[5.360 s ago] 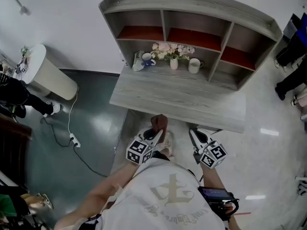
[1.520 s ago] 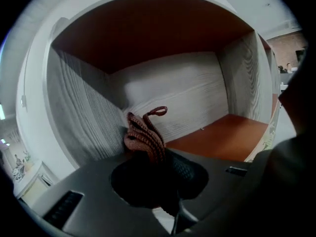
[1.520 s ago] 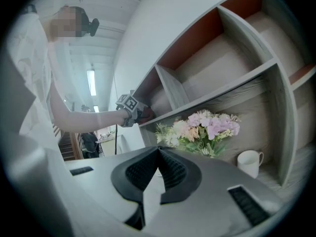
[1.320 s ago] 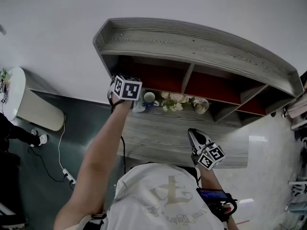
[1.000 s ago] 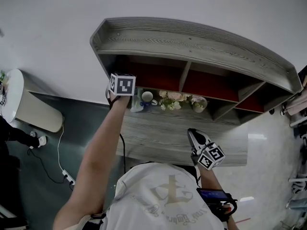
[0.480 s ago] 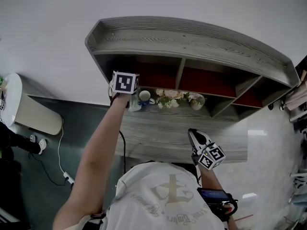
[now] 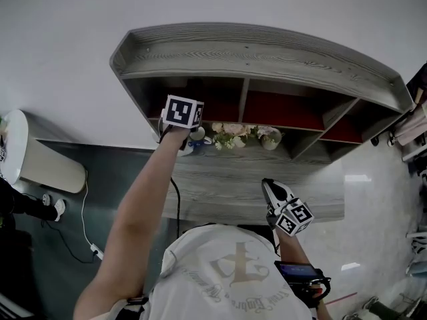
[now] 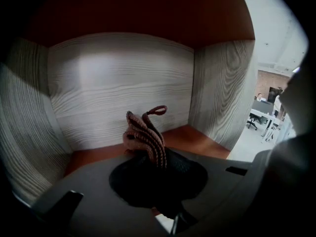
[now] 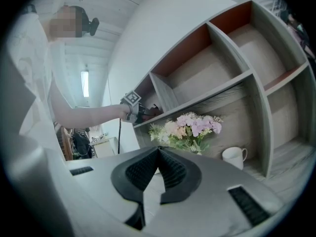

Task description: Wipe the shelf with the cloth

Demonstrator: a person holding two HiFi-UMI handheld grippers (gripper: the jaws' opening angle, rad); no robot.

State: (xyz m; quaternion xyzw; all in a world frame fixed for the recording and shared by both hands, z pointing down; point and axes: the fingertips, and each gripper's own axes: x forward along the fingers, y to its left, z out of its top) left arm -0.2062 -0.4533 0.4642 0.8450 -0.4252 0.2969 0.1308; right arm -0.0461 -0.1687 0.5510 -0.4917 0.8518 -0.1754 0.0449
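A grey wood shelf [image 7: 267, 52] with red-floored compartments stands on a desk [image 7: 233, 185]. My left gripper [image 7: 182, 114] reaches into the upper left compartment, its tips hidden under the shelf top in the head view. In the left gripper view the left gripper [image 8: 154, 158] is shut on a brown ribbed cloth [image 8: 144, 135], which sticks up just above the compartment's red floor [image 8: 190, 138], near the back wall. My right gripper [image 7: 273, 191] hangs low over the desk's front edge. Its jaws [image 9: 158, 151] are shut with nothing in them.
On the desk under the compartments stand a bunch of pink flowers [image 7: 230, 133], a white mug [image 7: 269, 139] and a cup [image 7: 197, 135]. A white bin [image 7: 40, 159] and a cable lie on the floor to the left. A side wall [image 8: 219, 93] closes the compartment on the right.
My left arm rose from beside my body into the upper left compartment with the cloth. In the last second it slid a little to the right. The right gripper stayed put.
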